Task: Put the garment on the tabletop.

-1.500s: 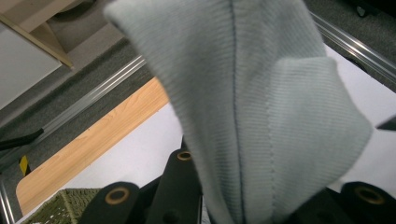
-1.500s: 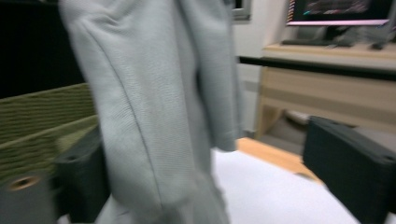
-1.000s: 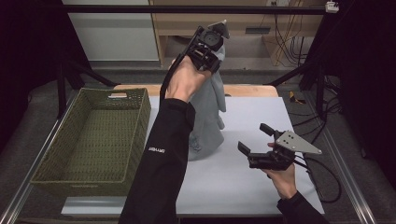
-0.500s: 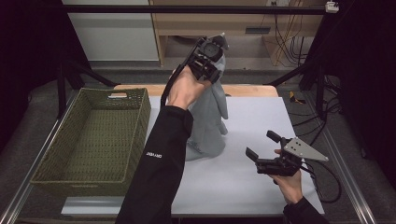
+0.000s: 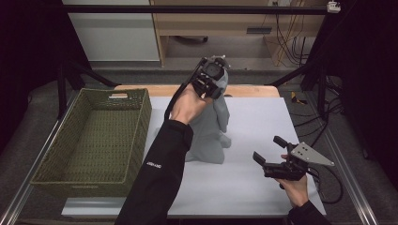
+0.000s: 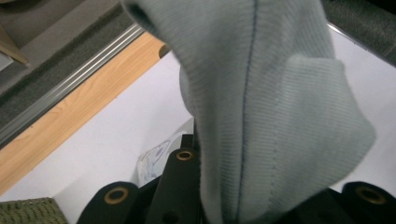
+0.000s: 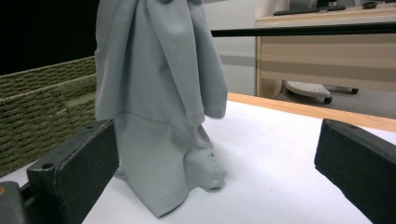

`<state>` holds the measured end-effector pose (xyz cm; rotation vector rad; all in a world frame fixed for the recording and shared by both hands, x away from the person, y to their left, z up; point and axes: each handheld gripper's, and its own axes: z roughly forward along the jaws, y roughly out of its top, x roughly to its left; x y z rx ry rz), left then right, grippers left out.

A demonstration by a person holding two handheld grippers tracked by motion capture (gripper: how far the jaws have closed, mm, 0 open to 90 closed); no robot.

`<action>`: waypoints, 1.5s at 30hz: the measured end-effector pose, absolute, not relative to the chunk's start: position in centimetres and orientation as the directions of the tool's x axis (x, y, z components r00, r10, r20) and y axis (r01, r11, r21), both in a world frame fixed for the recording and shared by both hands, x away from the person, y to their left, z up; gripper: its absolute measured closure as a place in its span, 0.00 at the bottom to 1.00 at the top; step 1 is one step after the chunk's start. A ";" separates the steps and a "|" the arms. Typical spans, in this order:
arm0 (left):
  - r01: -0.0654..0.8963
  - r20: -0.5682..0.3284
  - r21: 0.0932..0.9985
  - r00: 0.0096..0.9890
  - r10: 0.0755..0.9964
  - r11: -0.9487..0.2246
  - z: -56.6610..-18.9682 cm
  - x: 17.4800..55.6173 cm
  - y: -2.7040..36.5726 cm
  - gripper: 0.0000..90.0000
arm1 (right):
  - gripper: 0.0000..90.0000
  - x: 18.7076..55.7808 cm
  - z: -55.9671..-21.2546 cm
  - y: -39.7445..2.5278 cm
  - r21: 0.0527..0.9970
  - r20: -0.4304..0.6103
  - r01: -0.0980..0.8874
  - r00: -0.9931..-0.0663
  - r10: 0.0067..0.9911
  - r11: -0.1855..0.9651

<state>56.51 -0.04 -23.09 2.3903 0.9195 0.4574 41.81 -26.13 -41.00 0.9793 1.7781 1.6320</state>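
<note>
One grey shirt (image 5: pixel 213 129), hanging from the left gripper (image 5: pixel 212 80) above the middle of the white table (image 5: pixel 263 187). Left jaws are pressed together on a ribbed edge of the cloth, seen close up in the left gripper view (image 6: pixel 261 116). Top is bunched at the pinch, bottom hem is pooled on the table, touching it.

Long axis runs roughly vertical, pinch end up, hem end down. Body hangs in loose folds and widens toward the table (image 7: pixel 159 154).

Right gripper (image 5: pixel 274 164) is low over the near right of the table, jaws spread wide, holding nothing, well apart from the cloth. In its own view it looks straight at the lower part of the shirt.

Green woven basket (image 5: pixel 94 136) sits at the left, just beside the table's left edge, nothing in it that I can see.

Step looks like lift and transfer to the basket. To do it well:
- raise higher so the hem clears the table and the basket rim
- keep the pinch firm; ribbed edge can slip
- swing left slowly, else the hem drags or snags the weave
- right gripper can catch the lower end if it needs gathering
</note>
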 end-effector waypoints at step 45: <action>0.424 0.050 0.750 0.728 0.684 -0.507 -26.7 52.9 4.0 0.00 | 0.01 41.9 -40.9 -26.3 0.988 0.114 0.153 -0.597 0.795 -0.026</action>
